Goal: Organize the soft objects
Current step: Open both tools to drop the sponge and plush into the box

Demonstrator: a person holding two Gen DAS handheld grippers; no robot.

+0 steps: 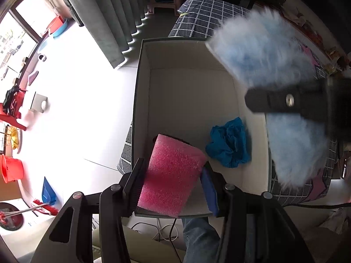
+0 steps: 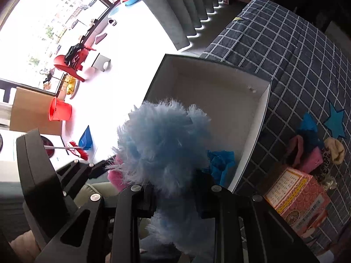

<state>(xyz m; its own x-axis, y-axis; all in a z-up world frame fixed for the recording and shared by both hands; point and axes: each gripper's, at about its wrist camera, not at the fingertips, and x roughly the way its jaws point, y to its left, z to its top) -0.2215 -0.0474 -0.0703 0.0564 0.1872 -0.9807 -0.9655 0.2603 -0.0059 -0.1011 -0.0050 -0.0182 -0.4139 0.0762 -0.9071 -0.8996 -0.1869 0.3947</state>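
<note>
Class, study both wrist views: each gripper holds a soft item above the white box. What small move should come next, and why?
Probably open the left gripper and let the pink sponge drop. Its fingers clamp the sponge just inside the white box at the near rim, beside the blue cloth on the floor. The right gripper, holding the fluffy blue item, can follow.

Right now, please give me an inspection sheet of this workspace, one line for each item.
Surface: dark checked cloth on the table.
Job's things: open white cardboard box holds crumpled blue cloth; more soft items beside it.
Clutter: pink printed carton.
Grippers: left gripper shut on pink foam sponge; right gripper shut on fluffy light-blue duster.
Cables: black and white cables on floor.
Surroundings: grey curtain, red bucket.
</note>
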